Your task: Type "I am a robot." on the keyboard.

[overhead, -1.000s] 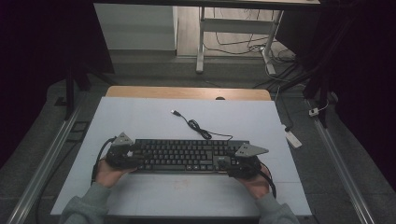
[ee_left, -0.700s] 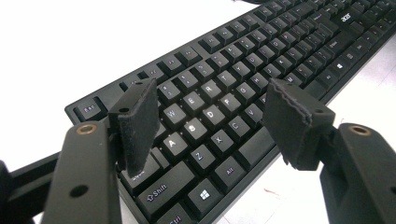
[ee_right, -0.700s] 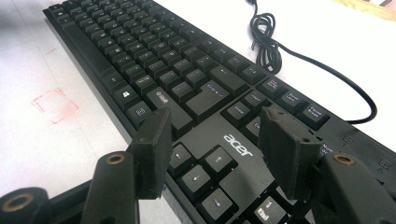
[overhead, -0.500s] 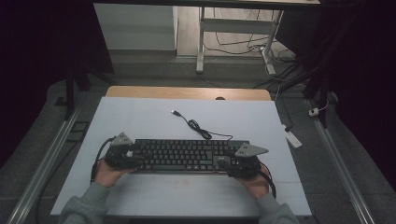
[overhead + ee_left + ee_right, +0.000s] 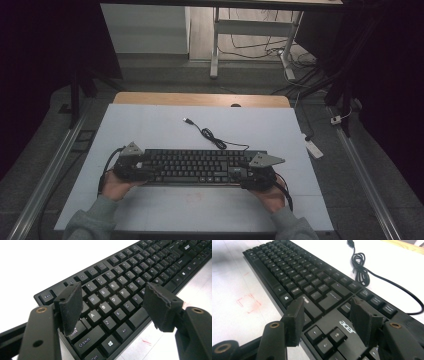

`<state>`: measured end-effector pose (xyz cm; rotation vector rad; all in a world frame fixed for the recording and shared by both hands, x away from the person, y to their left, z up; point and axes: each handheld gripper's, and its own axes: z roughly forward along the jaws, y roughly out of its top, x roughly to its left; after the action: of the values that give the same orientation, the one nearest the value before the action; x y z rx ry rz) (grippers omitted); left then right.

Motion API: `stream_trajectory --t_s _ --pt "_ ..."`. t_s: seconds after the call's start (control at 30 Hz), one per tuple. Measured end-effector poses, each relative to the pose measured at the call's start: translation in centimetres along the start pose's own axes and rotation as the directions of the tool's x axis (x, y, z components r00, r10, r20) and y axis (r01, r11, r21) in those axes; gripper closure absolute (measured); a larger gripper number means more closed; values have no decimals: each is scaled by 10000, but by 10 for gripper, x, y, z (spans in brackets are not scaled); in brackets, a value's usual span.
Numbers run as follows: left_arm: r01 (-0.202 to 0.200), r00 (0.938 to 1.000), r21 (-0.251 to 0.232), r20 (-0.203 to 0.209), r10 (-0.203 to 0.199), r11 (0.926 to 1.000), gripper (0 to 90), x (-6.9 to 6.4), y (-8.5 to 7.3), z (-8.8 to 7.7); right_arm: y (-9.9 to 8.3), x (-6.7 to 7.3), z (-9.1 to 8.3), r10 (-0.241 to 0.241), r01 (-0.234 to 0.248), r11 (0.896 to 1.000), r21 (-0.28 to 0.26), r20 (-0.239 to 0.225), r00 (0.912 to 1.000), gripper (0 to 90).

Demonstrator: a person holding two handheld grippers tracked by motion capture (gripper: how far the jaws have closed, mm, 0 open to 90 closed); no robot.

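1. A black rectangular plastic computer keyboard [image 5: 195,167] with white key legends lies flat on the near half of the pale tabletop [image 5: 150,130], its long side running left to right across the high view.
2. In the left gripper view the keyboard's left end is close up, with the Esc, Shift and Ctrl keys readable; in the right gripper view its right end shows the arrow keys and an "acer" logo [image 5: 346,326].
3. The keyboard's thin black cable [image 5: 212,136] leaves its far edge, forms a small bundled coil on the tabletop and ends in a loose plug [image 5: 187,120] lying farther back, unconnected.
4. The left gripper [image 5: 112,303] sits at the keyboard's left end. Its jaws are spread wide, one over the far left keys and one near the front edge, gripping nothing.
5. The right gripper [image 5: 328,318] sits at the keyboard's right end. Its jaws are likewise wide apart above the keys and logo area, gripping nothing.
6. Each gripper is held by a hand in a grey sleeve [image 5: 90,227] coming from the near edge.
7. Faint red marks [image 5: 249,302] show on the tabletop beside the keyboard's front edge.
8. A white power strip [image 5: 313,148] lies on the floor to the right of the tabletop.
9. No containers appear on the tabletop.
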<state>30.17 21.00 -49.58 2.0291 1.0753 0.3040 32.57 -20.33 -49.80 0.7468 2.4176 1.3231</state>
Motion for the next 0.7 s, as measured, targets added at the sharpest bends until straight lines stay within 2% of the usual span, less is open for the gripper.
stream_trajectory --t_s 0.17,0.23,0.57,0.7 --pt "0 10000 70 -6 0 10000 317 0 0 1 4 3 4 -64 64 10000 -21 -53 10000 522" --pt "2 10000 88 -4 -2 10000 317 -1 0 2 6 4 6 -98 97 9999 -44 -254 9996 561" --pt "-58 10000 202 -19 58 9998 316 -1 0 4 13 14 17 -472 480 9988 97 -683 9965 851" --pt "-94 10000 224 -26 95 9997 316 -2 0 4 18 20 24 -599 616 9979 183 -843 9946 898"
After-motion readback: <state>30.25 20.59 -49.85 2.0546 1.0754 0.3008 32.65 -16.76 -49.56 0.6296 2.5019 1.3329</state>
